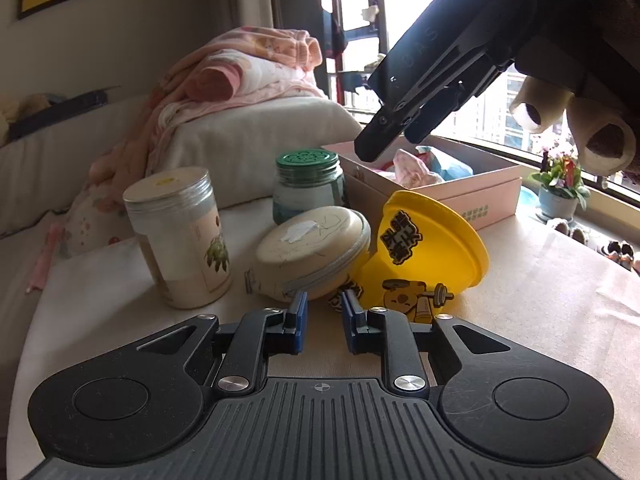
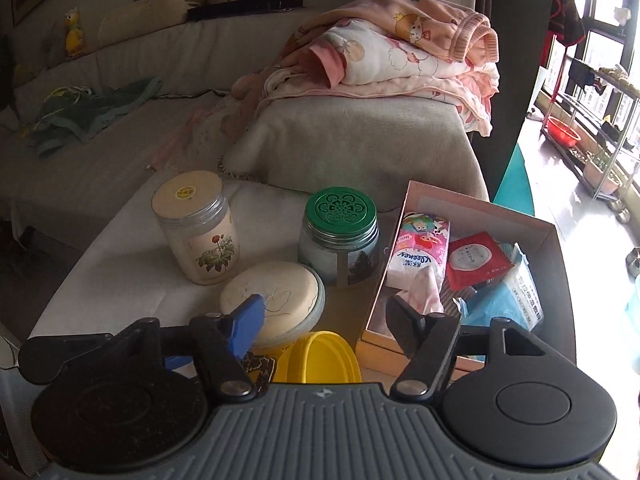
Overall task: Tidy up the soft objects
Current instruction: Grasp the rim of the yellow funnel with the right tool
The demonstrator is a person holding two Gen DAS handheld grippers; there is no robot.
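Only from right tongs [image 2: 324,320]: tissue packs [image 2: 418,258] inside pink box [image 2: 548,236].

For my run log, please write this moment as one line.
left gripper: open, empty | right gripper: open, empty, above pink box | tissue packs in box

The right gripper [image 2: 326,322], jaws spread wide and empty, hangs above a yellow bowl [image 2: 318,358] on the worktop [image 2: 120,252]. Just right, a pink box [image 2: 548,236] holds tissue packs [image 2: 416,252] and a red packet [image 2: 476,260]. Two jars [image 2: 200,228] stand behind a round cream pouch [image 2: 276,292].
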